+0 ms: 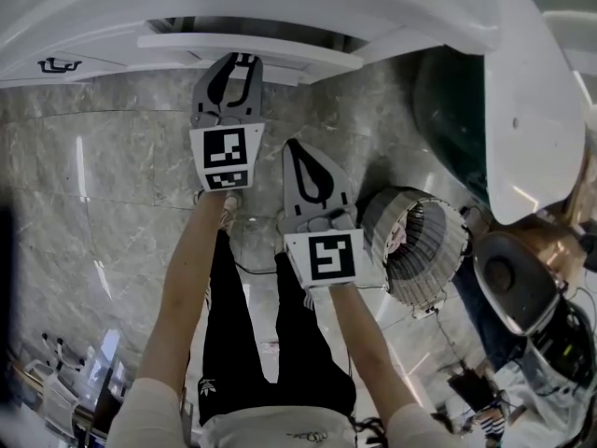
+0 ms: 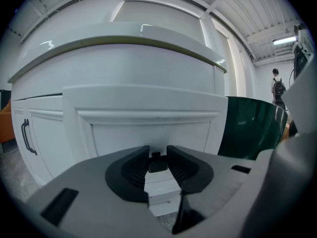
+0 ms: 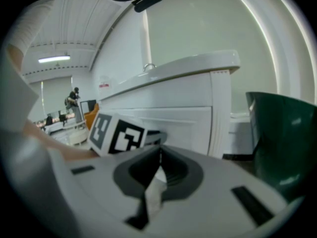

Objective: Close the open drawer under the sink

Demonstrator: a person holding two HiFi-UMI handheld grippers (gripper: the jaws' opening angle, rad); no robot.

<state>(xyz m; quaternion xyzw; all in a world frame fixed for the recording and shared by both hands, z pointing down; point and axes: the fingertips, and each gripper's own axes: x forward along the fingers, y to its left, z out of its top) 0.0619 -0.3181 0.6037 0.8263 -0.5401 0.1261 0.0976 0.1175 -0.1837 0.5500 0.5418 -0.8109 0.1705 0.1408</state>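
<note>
The white panelled drawer (image 2: 148, 118) stood out from the white cabinet (image 2: 44, 133), not yet closed. Directly ahead of it, the left claw (image 2: 157, 157) narrowly pinched its small dark knob (image 2: 157, 163). The right claw (image 3: 159, 155), closed and empty, hung behind.

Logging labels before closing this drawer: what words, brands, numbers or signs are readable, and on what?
No readable words.
On the left gripper and right gripper, marker cubes: square codes, no letters.
On the black trousers: white trefoil logo, lettering too small.
The red wall sign: too blurred.
</note>
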